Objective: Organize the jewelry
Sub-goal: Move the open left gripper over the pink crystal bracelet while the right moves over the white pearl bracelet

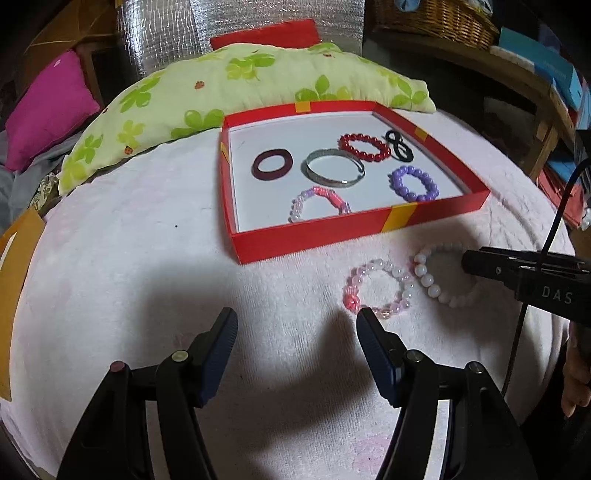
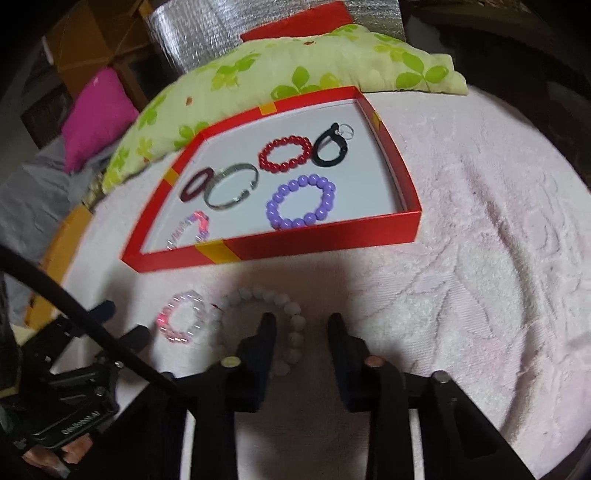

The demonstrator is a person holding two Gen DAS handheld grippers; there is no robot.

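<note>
A red box (image 1: 314, 236) (image 2: 295, 243) on a white towel holds several bracelets and rings, among them a silver bangle (image 1: 321, 179) and a purple bead bracelet (image 1: 399, 188) (image 2: 284, 221). In front of the box lie a pink-and-clear bead bracelet (image 1: 351, 299) (image 2: 162, 321) and a white bead bracelet (image 1: 424, 277) (image 2: 273, 295), touching each other. My left gripper (image 1: 297, 321) is open above the towel, its right fingertip at the pink bracelet's near edge. My right gripper (image 2: 301, 325) straddles the white bracelet's right side, a gap showing between pads and beads.
A green leaf-print pillow (image 1: 221, 92) lies behind the box, with a magenta cushion (image 1: 48, 110) at far left. A wicker basket (image 1: 436, 18) and boxes stand at the back right. A black cable (image 2: 74, 306) crosses the right wrist view. The white towel (image 2: 480, 258) spreads to the right.
</note>
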